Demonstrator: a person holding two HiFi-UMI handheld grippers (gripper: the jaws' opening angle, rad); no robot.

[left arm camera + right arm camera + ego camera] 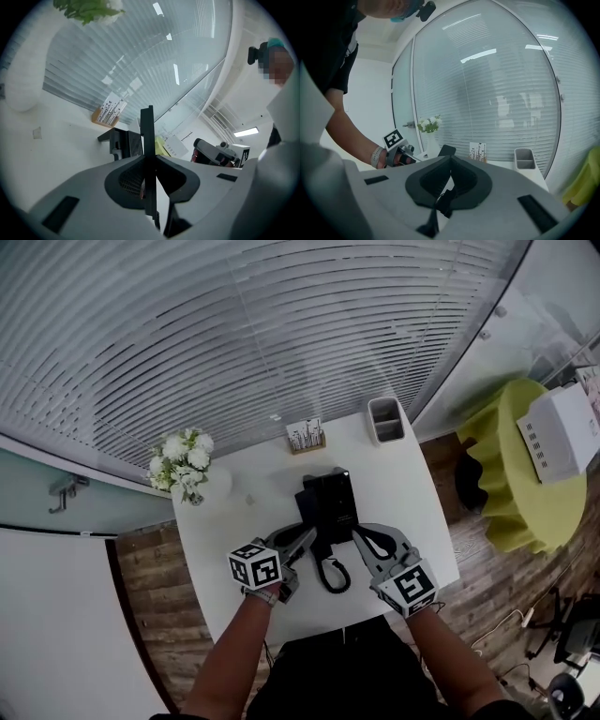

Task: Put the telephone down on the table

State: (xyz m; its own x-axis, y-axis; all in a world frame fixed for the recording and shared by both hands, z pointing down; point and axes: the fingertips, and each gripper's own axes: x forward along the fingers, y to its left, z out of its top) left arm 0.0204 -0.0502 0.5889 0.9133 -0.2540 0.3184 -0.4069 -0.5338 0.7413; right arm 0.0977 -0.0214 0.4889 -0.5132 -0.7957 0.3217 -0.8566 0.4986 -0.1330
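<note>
Obs.: The telephone (328, 501) is in the middle of the table (412, 493), nearer the near edge than the far one. I cannot tell whether its base rests on the top or hangs just clear. A cord loop (330, 575) lies toward the near edge, between your two tools.

Left gripper (302, 540): the jaws are clamped on a thin black slab, seen edge-on in the left gripper view. From the head view, I judge this to be the telephone's near left corner.

Right gripper (360, 534): the jaws are closed at the near right corner with a dark piece pinched low between them. I judge this to be the telephone too, with less certainty.

Handling (judged): the shell is rigid plastic, moderate in weight and smooth, so it may pivot or slip in a corner pinch. The thin edge could crack if twisted. You hold both near corners, so level them to stop the far end dropping first. The cord looks springy and may tug.

Clearance: the flowers (185, 465) are at the far left corner, the card holder (306, 436) on the far edge, and the grey tray (386, 418) at the far right corner. All are well apart from the telephone.
</note>
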